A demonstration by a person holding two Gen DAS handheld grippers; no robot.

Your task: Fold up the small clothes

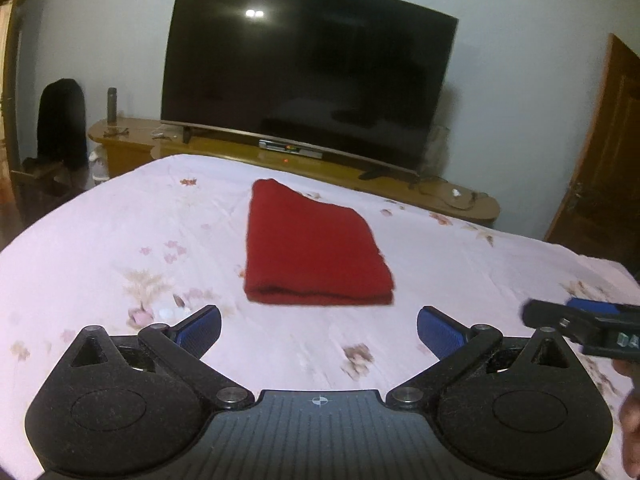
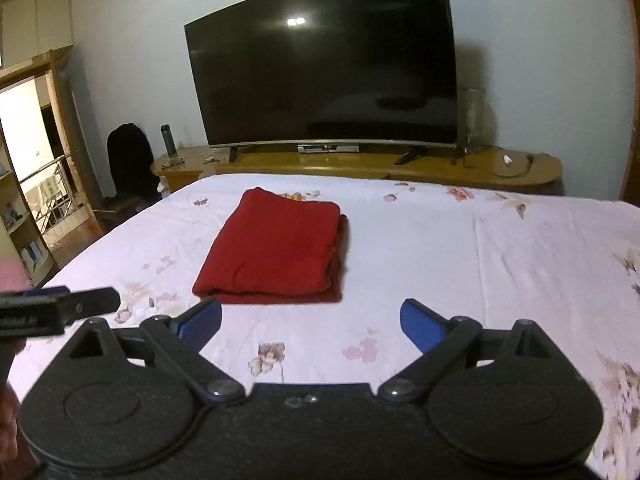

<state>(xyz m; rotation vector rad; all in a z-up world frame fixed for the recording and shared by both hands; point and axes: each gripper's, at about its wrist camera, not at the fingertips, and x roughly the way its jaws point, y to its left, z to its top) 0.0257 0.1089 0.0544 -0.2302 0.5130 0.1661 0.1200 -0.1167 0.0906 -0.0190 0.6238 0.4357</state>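
Nearest the lens, left gripper [image 1: 319, 330], black arms splayed, blue pads [image 1: 202, 326] spread wide with nothing between them, only sheet below. Same posture in the right wrist view: right gripper [image 2: 311, 322] released, blue fingertips [image 2: 420, 322] far apart and empty above the bedding. At 12 o'clock from both pairs of tongs, folded red garment [image 1: 312, 246], lying flat as a neat rectangle on the pale pink floral bedsheet [image 1: 120, 240], thick folded edge toward the cameras, touched by neither tool. Seen from the right wrist, same red cloth [image 2: 276, 250] at 11 o'clock, layered edges showing along its right side. At 3 o'clock in the left view, tip of the other gripper [image 1: 584, 326] poking in just above the sheet; part of a hand [image 1: 630, 412] at the frame edge beneath it. Beyond the bed at 12 o'clock, large dark curved television [image 1: 308, 76] on a long wooden cabinet [image 1: 132, 140], ceiling light reflected in the screen. At 10 o'clock, dark flask [image 1: 111, 105] upright on the cabinet's end, black-draped chair [image 1: 62, 120] beside it. At 3 o'clock, brown wooden door [image 1: 600, 152].
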